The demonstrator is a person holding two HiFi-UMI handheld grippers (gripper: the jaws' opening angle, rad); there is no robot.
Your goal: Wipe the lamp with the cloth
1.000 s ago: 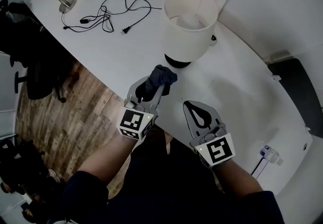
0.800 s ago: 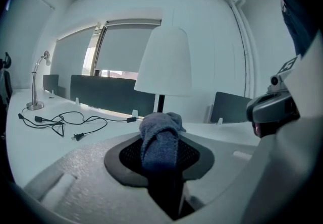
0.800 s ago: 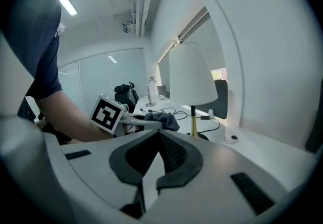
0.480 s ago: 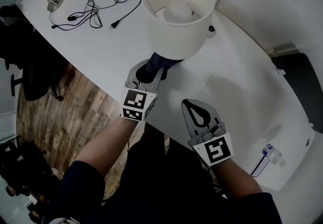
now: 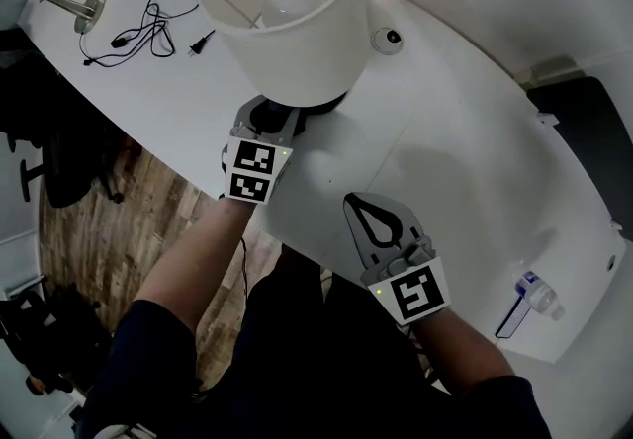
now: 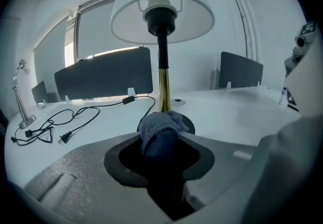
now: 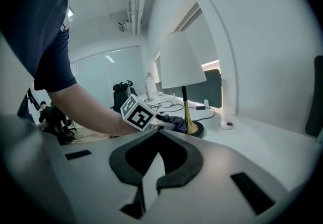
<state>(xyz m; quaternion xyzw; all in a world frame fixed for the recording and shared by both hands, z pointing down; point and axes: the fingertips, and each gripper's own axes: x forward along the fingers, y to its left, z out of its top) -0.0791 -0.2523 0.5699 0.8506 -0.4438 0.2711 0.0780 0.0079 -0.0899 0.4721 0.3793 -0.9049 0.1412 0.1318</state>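
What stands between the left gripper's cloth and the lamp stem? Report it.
Nothing visible does. The left gripper is shut on the blue cloth, whose tip sits at the foot of the brass stem, above the black base and under the shade. Whether they touch cannot be told.

- Lamp [image 5: 287,17] stands on the table [image 5: 465,160] ahead of you.
- Your left gripper [image 5: 272,121] sits under the shade, with the cloth [image 6: 159,134] between its jaws, against the lamp's base.
- Your right gripper [image 5: 376,219] is right of it, nearer you, well apart from the lamp.
- Cable [image 5: 148,22] lies left of the lamp.
- Grommet [image 5: 388,40] is just right of the shade.
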